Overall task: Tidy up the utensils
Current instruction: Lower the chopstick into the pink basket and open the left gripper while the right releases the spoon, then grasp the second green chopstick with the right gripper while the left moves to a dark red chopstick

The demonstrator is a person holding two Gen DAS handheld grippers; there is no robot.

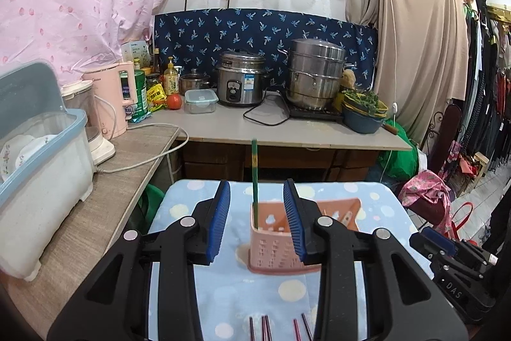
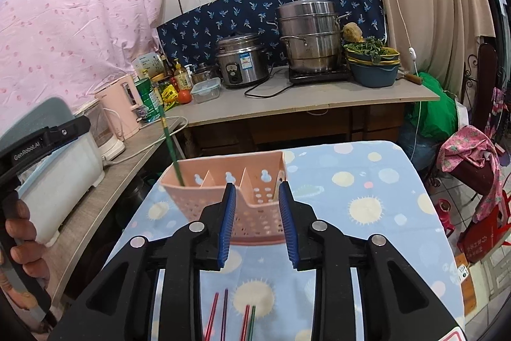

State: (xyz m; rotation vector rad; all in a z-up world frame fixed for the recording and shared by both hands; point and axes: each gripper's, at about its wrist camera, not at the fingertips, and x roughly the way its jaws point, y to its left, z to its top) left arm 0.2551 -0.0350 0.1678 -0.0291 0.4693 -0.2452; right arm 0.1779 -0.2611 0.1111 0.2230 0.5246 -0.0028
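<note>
1 green chopstick (image 2: pixel 171 149) stands in the pink holder (image 2: pixel 255 213); 4 chopsticks (image 2: pixel 233 318) wait on the cloth. Left gripper (image 1: pixel 257 219) and right gripper (image 2: pixel 257 221) are part-open, holding nothing.

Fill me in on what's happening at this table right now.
A person holding a gripper in each hand is sorting chopsticks into a pink holder on a cloth-covered table. One green chopstick already stands in the holder's left end compartment. The left gripper and the right gripper are both open and hold nothing. More chopsticks still lie on the cloth near the grippers.
</note>
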